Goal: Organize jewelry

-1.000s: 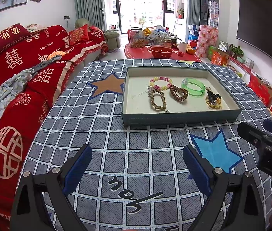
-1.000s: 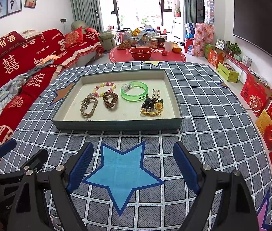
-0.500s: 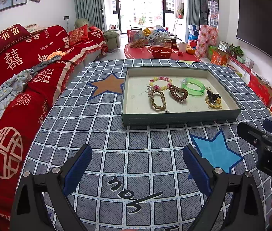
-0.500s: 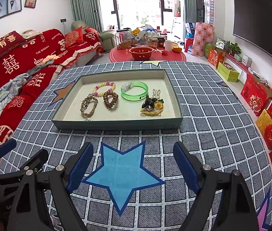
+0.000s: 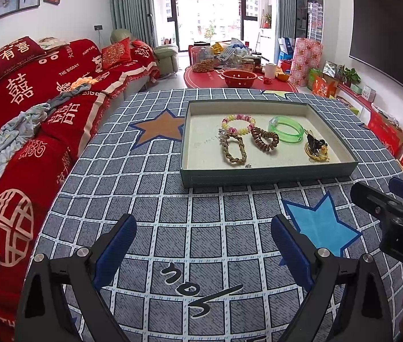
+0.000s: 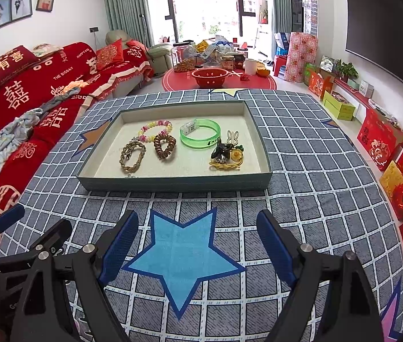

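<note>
Five pieces of jewelry lie in one shallow grey-green rectangular tray with a cream lining, set on a blue-grey cloth with a white grid and coloured stars
- Braided tan rope bracelet, left part of the tray, nearest the front wall
- Pink, yellow and white beaded bracelet, behind the rope bracelet, touching or just beside it
- Brown coiled spiral hair tie, just right of the rope bracelet
- Translucent green plastic bangle, right of centre, towards the back
- Tangle of yellow cord with black and yellow charms and a white rabbit-shaped piece, right part of the tray, just in front of the bangle

Left gripper: blue-padded fingers spread wide apart, holding nothing, over the cloth well short of the tray
Right gripper: blue-padded fingers likewise spread wide, holding nothing, over a light-blue star on the cloth, near the tray's front wall
</note>
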Demonstrator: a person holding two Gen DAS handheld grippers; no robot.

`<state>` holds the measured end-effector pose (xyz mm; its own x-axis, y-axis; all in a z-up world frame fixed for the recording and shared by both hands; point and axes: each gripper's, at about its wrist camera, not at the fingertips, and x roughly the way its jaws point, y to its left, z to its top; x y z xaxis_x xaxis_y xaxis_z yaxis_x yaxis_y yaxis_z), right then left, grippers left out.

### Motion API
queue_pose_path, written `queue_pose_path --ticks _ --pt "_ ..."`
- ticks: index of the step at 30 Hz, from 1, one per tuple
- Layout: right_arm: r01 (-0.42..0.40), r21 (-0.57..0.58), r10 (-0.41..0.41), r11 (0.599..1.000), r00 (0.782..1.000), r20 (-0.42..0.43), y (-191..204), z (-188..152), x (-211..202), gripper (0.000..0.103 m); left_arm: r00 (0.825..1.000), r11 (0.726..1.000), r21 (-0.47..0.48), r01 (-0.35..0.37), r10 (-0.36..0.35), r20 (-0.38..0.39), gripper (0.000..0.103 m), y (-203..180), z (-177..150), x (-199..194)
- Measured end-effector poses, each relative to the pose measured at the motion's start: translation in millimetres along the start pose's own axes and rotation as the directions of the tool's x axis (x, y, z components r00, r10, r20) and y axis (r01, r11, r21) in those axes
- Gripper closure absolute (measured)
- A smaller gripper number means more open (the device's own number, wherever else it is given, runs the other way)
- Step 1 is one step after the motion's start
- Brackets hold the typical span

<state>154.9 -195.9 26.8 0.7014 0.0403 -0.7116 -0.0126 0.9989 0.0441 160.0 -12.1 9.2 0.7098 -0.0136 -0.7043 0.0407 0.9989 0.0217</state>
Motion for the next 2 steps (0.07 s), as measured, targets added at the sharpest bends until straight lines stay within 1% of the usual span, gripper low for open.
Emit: queue_pose_path --ticks 2 --pt "0.0 0.0 0.0 1.0 1.0 0.0 0.1 -0.1 0.1 0.016 1.0 1.0 0.002 0.009 -0.009 -0.005 0.0 0.0 0.4 -0.5"
